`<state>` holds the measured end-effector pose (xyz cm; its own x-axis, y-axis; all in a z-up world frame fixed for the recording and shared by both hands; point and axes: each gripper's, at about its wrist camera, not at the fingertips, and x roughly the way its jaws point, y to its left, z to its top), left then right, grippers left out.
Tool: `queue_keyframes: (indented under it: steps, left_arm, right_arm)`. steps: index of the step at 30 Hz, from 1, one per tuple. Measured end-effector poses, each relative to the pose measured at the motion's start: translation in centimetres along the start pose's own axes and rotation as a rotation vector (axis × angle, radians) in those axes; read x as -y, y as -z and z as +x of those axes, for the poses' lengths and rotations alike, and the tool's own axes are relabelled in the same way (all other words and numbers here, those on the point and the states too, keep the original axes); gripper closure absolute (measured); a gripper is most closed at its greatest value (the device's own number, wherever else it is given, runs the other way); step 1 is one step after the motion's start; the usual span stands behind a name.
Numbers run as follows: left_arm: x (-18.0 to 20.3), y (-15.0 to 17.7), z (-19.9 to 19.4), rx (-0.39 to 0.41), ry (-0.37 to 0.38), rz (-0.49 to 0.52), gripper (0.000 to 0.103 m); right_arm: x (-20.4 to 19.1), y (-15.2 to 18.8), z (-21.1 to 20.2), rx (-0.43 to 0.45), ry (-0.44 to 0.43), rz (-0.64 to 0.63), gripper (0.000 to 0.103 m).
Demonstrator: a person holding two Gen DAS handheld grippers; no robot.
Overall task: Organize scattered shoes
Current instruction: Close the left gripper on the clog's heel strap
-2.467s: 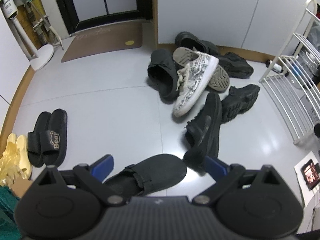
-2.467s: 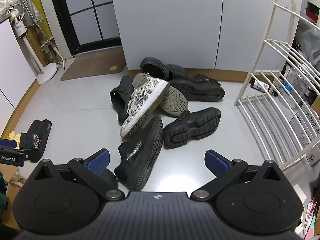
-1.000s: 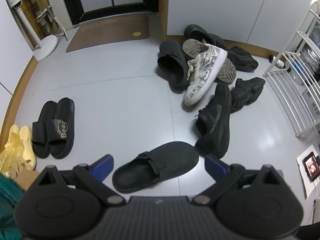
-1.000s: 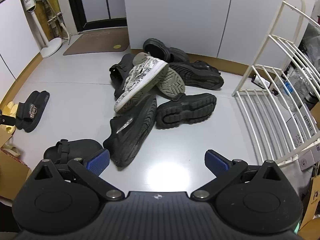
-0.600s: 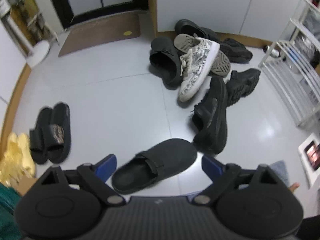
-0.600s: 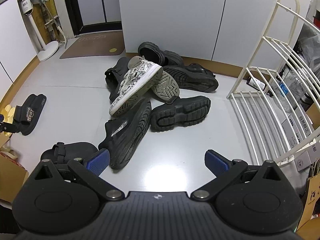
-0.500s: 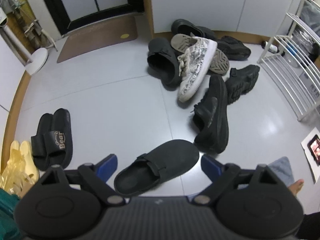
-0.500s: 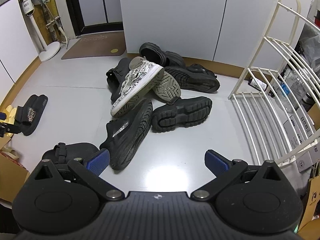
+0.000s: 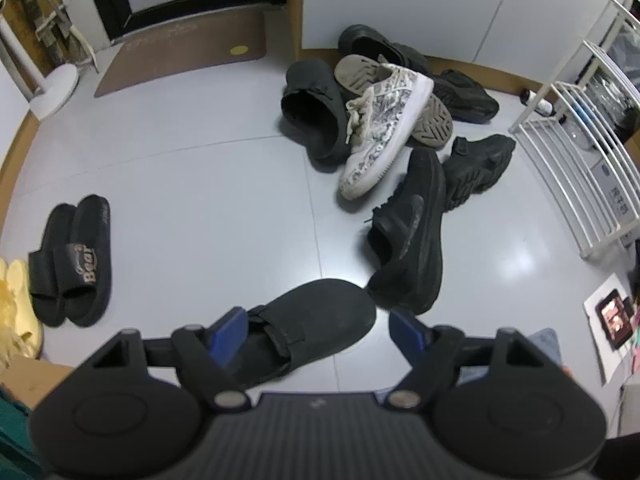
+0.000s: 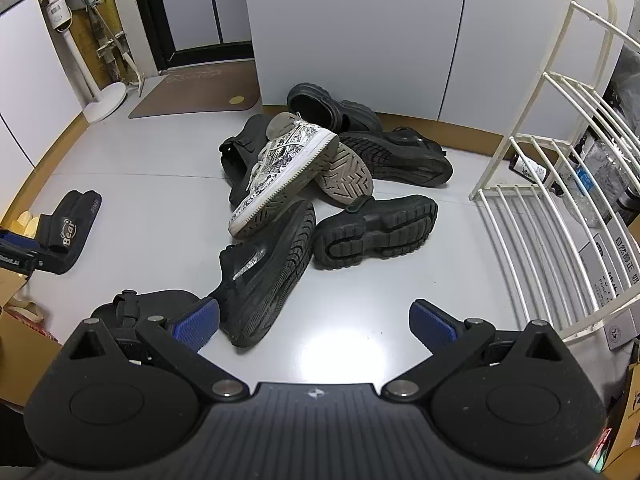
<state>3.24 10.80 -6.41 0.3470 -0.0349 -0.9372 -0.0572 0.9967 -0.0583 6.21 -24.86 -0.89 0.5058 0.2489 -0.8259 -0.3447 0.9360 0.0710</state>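
A pile of shoes lies on the grey floor by the white wall: a white patterned sneaker (image 9: 386,120) (image 10: 282,172), a black clog (image 9: 314,110), a black sneaker (image 9: 412,232) (image 10: 266,268) and a chunky black shoe (image 10: 374,230). A second black clog (image 9: 304,332) lies just in front of my left gripper (image 9: 318,330), which is open with its fingers on either side of it. My right gripper (image 10: 314,322) is open and empty above the floor, next to the black sneaker's heel.
Black "Bear" slides (image 9: 72,258) and yellow slippers (image 9: 14,292) stand side by side at the left wall. A white wire shoe rack (image 10: 560,184) stands at the right. A brown door mat (image 9: 184,54) and a fan base (image 9: 52,90) are at the back.
My left gripper has dropped lower and closer to the lone black clog, which now sits between its fingers. The right gripper has barely moved.
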Motion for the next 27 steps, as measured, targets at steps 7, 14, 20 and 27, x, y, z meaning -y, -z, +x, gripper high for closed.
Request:
queue_keyframes:
  steps: [7,14,20,27]
  left_arm:
    - [0.3,-1.2,3.9,-0.043,-0.053,-0.001,0.033]
    - [-1.6,-0.8,7.8,-0.098,-0.08,-0.084,0.034]
    - [-3.3,-0.3,11.3,-0.138,-0.1,-0.157,0.034]
    - [-5.8,1.2,16.1,-0.197,-0.118,-0.259,0.041]
  right_arm:
    - [0.3,-1.0,0.8,0.004,-0.033,0.072,0.0]
    - [-0.4,-1.6,0.8,0.034,-0.039,0.062,0.0]
    - [0.4,-1.9,1.4,0.032,-0.019,0.129,0.0]
    - [0.4,-2.1,0.9,0.053,-0.038,0.148,0.0]
